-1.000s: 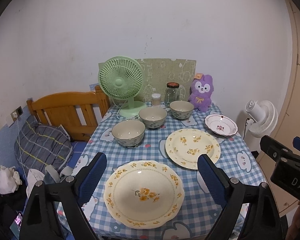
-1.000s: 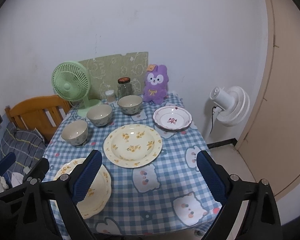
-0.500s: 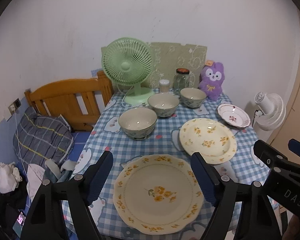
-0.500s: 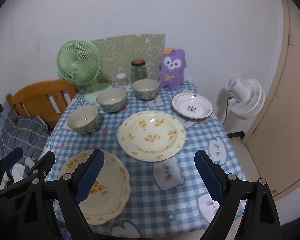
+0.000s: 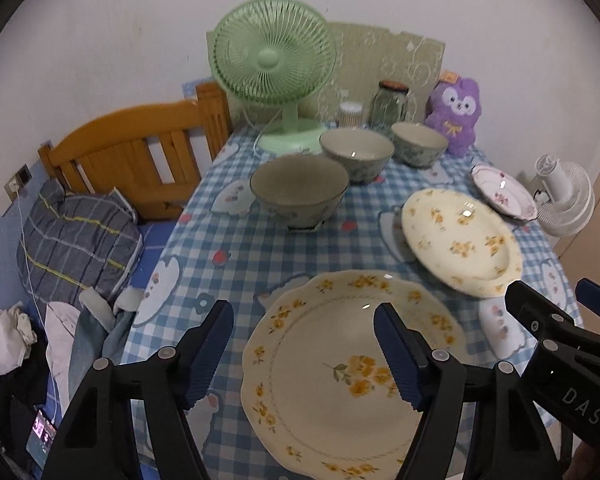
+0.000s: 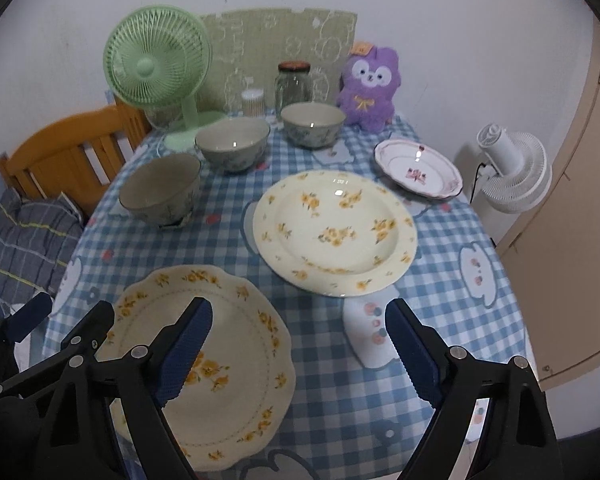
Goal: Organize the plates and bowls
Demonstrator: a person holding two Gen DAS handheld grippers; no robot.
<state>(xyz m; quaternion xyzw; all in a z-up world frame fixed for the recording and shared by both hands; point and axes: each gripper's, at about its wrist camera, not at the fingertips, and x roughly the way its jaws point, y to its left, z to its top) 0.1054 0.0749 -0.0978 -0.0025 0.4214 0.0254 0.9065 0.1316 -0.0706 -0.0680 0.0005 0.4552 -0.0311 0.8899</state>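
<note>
On the blue checked table lie a scalloped cream plate with yellow flowers at the front, a round cream flowered plate behind it, and a small white plate with pink trim at the right. Three grey-green bowls stand in a row. My left gripper is open above the scalloped plate's left rim. My right gripper is open above that plate's right edge; it also shows in the left wrist view.
A green fan, a glass jar, a small cotton-swab tub and a purple plush toy stand at the table's back. A wooden bed frame is on the left, a white floor fan on the right.
Both grippers have moved forward and down toward the table. The plates and bowls have not moved.
</note>
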